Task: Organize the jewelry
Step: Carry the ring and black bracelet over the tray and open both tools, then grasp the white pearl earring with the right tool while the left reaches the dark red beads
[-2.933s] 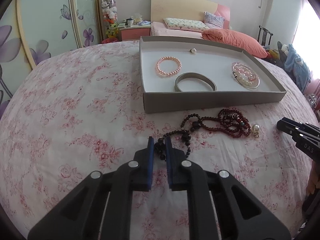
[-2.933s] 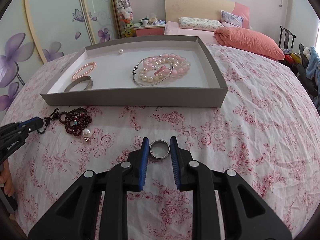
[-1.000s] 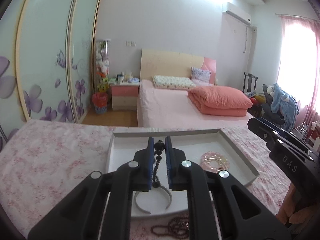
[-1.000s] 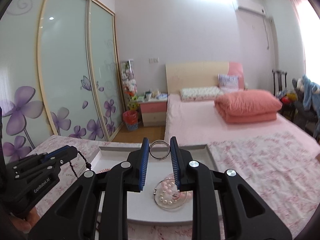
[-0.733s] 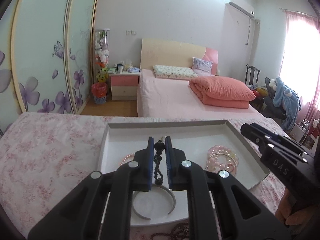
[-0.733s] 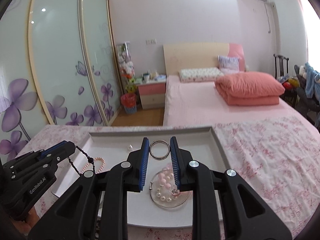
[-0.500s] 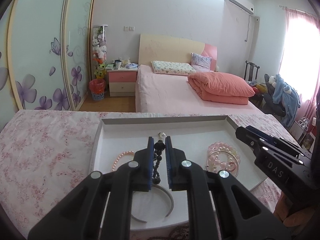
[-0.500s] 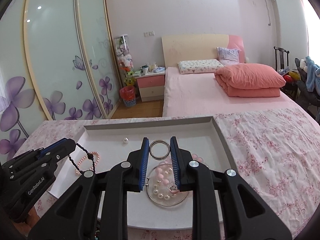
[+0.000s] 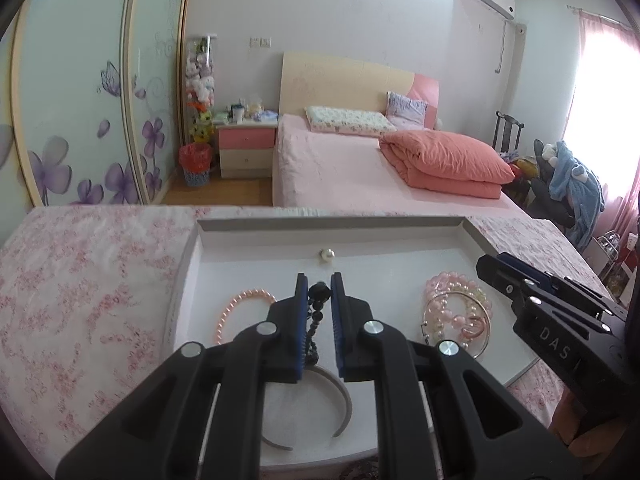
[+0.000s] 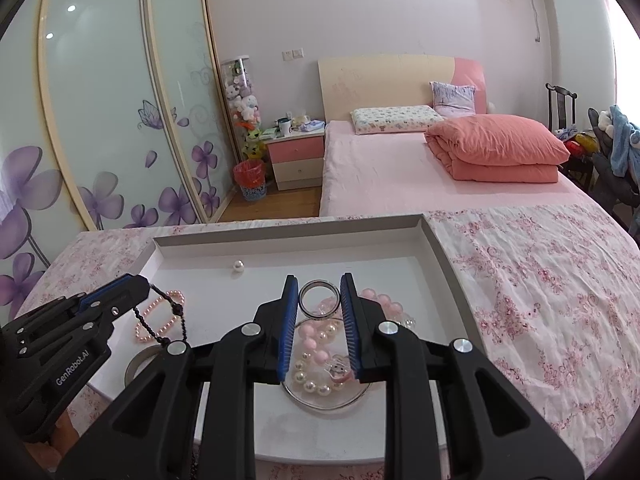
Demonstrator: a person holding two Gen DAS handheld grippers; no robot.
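Note:
My left gripper (image 9: 319, 290) is shut on a dark bead necklace (image 9: 316, 312) that hangs down over the grey tray (image 9: 332, 224). My right gripper (image 10: 319, 298) is shut on a silver ring (image 10: 319, 298), held above the tray (image 10: 434, 248). In the tray lie a pink bead bracelet (image 9: 240, 306), a grey bangle (image 9: 340, 400), a loose pearl (image 9: 326, 255) and a pile of pink and pearl bracelets (image 9: 456, 316). The left gripper (image 10: 136, 284) shows in the right wrist view with the necklace (image 10: 176, 312) dangling from it. The right gripper (image 9: 492, 266) shows at the right of the left wrist view.
The tray rests on a pink floral cloth (image 9: 80, 280). Beyond it are a pink bed (image 9: 360, 168), a nightstand (image 9: 246, 146), a red bin (image 9: 196, 164) and flowered wardrobe doors (image 9: 80, 100). A chair with clothes (image 9: 560, 176) stands at the right.
Both grippers have lifted their pieces off the cloth and carried them over the tray. In the last second both have tilted down and moved closer to the tray.

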